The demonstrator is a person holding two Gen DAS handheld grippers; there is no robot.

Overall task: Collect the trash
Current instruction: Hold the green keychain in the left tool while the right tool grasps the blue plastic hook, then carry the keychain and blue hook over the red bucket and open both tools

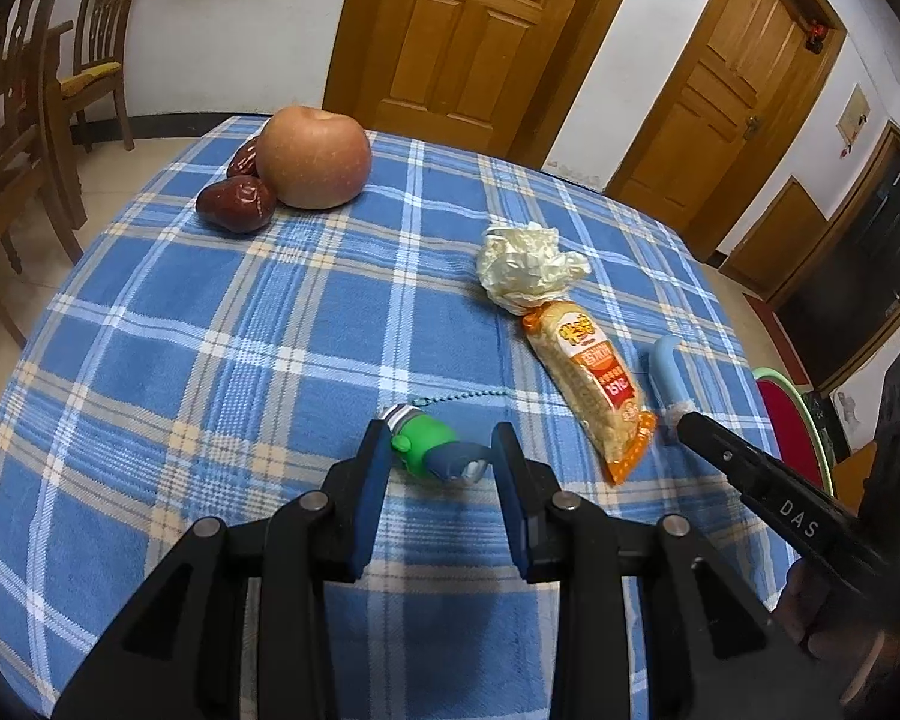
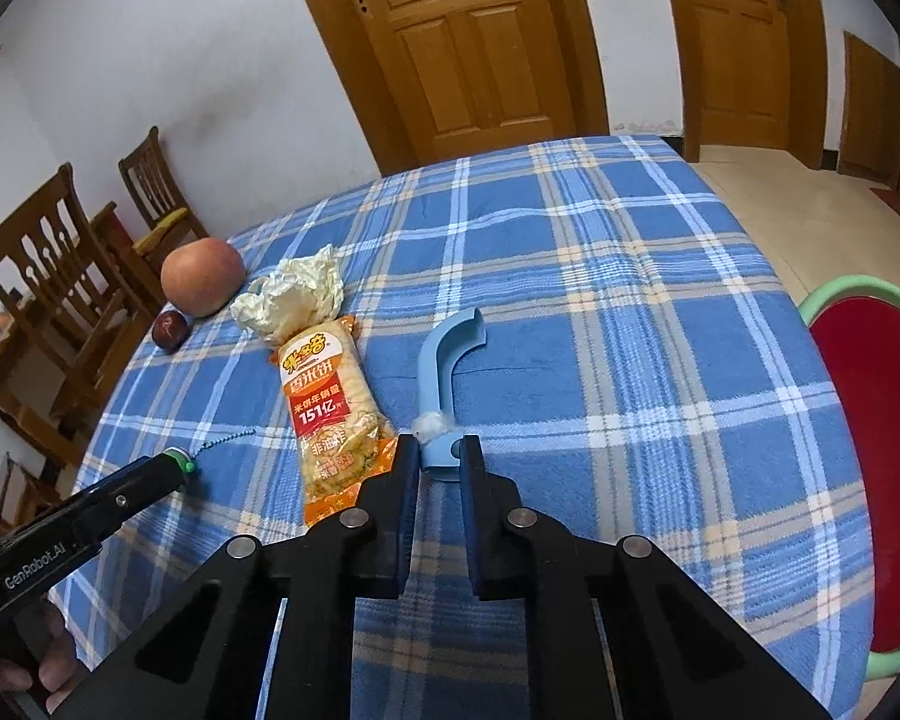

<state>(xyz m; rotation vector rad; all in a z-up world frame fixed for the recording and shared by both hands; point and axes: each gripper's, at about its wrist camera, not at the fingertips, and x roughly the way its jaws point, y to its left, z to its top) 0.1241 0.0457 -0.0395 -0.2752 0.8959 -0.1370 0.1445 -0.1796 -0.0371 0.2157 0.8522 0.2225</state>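
The left gripper (image 1: 438,450) has its blue-padded fingers apart, one on either side of a small green-and-blue toy keychain (image 1: 435,447) lying on the table; whether the pads touch it cannot be told. The keychain's long axis runs across the gap between the fingers, its silver cap end toward the left finger, and a fine bead chain (image 1: 456,399) trails from it away from the fingertips toward the right.

The right gripper (image 2: 439,450) has its fingers narrowly apart around the near end of a light-blue curved plastic hook (image 2: 444,372); contact cannot be told. The hook's long axis runs straight ahead from the fingertips, bending right at its far tip, and a bit of clear crumpled tape wraps its shaft just beyond the fingers.

Just left of the right fingers lies an orange rice-cracker packet (image 2: 330,408), glossy and oblong, lengthwise away from the gripper and leaning slightly left. At its far end sits a crumpled cream wad of thin plastic (image 2: 294,300), touching it.

Farther ahead to the left are a round apple (image 1: 313,157) and wrinkled red jujubes (image 1: 237,203) beside it, all on a blue plaid woven tablecloth (image 1: 210,360).
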